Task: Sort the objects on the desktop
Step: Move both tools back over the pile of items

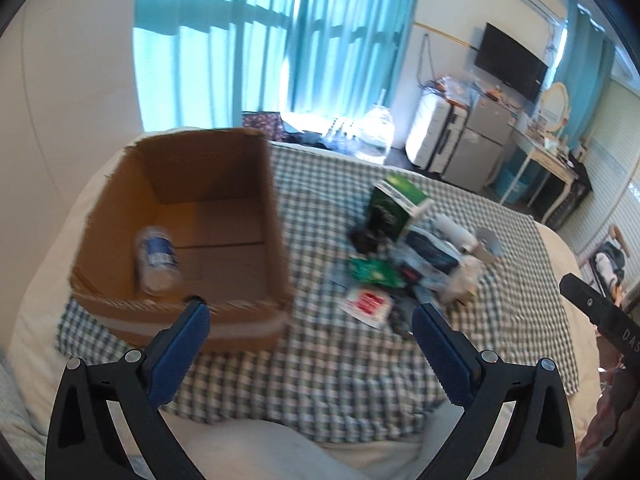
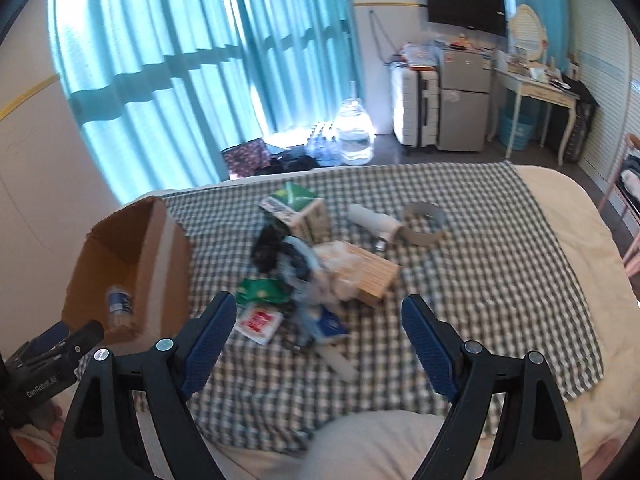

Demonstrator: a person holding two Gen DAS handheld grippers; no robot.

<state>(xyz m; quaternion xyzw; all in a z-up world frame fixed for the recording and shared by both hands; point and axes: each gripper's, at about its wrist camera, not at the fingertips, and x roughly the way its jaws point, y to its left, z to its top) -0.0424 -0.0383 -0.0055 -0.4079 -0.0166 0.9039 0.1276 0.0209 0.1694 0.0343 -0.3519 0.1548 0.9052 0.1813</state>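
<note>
The left gripper [image 1: 310, 316] is seen with its blue fingers [image 1: 180, 352] spread wide and nothing between them; the right gripper [image 2: 318, 314] is likewise held wide and empty. Both are poised above the near edge of the checked cloth [image 1: 340, 368] spread over a bed [image 2: 580, 208], not touching anything.

Beyond the left fingers the cardboard box [image 1: 224, 168] stands open, with a small water bottle [image 1: 158, 260] lying inside against its near wall. To the right of the box, apart from it, the unsorted pile is heaped: a red-and-white sachet [image 2: 258, 320], a green packet [image 2: 262, 290], a green carton [image 2: 298, 202], a wooden block [image 2: 370, 276], a white tube [image 2: 372, 218] and a grey band [image 2: 426, 222].

The step in hand is judged to be the choice of the next piece. It would be done best if an item at the pile's near edge, such as the sachet, were taken first, so that the heap is not disturbed. The flat sachet should be approached steeply and pinched by one edge, since the soft cloth may be caught along with it. The frames are blurred, so finer details of the pile cannot be told.
</note>
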